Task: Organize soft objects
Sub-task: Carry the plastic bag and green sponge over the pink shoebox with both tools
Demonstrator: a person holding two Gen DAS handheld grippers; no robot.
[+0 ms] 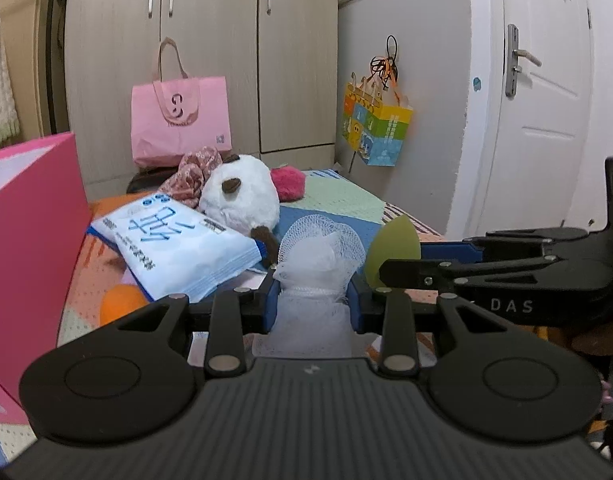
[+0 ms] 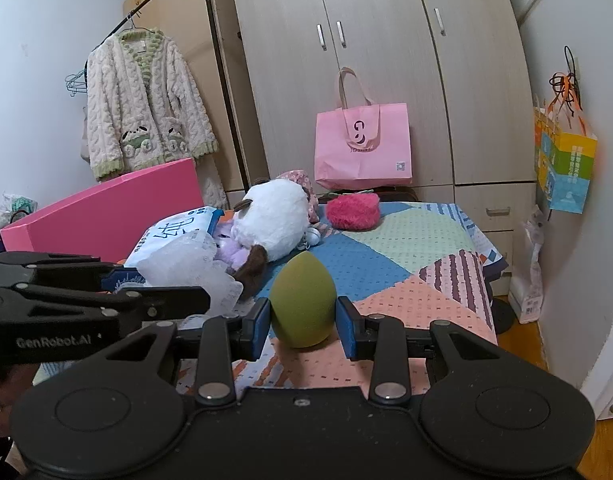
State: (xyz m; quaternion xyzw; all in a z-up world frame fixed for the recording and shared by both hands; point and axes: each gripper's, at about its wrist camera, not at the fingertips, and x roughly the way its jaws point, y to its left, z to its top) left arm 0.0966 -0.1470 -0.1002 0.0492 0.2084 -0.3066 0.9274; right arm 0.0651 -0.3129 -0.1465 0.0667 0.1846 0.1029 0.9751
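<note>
My left gripper [image 1: 312, 292] is shut on a white mesh bath puff [image 1: 320, 248], whose netting bulges up between the blue pads. My right gripper [image 2: 304, 320] is shut on an olive-green egg-shaped sponge [image 2: 302, 300] that stands upright on the patchwork cover [image 2: 406, 240]. The two grippers sit side by side. The right gripper [image 1: 410, 260] reaches in from the right with the sponge [image 1: 392, 248], and the left gripper [image 2: 166, 280] comes in from the left with the puff [image 2: 182, 264]. Behind them lie a white plush toy [image 1: 242, 196], a blue tissue pack [image 1: 178, 248] and a pink fuzzy pouch [image 2: 354, 210].
An open pink box [image 1: 30, 220] stands at the left of the table. An orange ball [image 1: 120, 304] lies beside it, with a floral cloth [image 1: 194, 172] further back. A pink tote bag [image 2: 362, 144] leans on the wardrobe. The table's right edge drops to the floor.
</note>
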